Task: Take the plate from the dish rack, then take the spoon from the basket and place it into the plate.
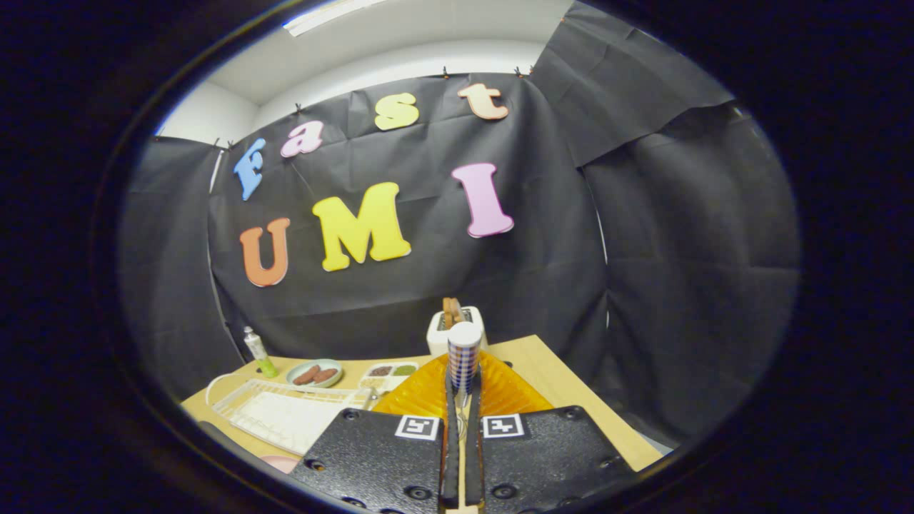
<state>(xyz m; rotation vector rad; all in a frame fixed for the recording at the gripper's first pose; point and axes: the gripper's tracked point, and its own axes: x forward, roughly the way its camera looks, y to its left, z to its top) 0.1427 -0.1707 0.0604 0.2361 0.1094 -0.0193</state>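
Gripper (463,400) clamped on the spoon (464,357), handle upright between the fingers, above the orange basket (428,392). Plate (282,462) lies left of the basket, below the rack (278,414).

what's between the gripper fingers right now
In the gripper view, the spoon's blue-checked handle stands upright, pinched between the fingers, above the orange basket.

no readable text; square black-white marker patch (417,427) atop each finger, second (503,426).
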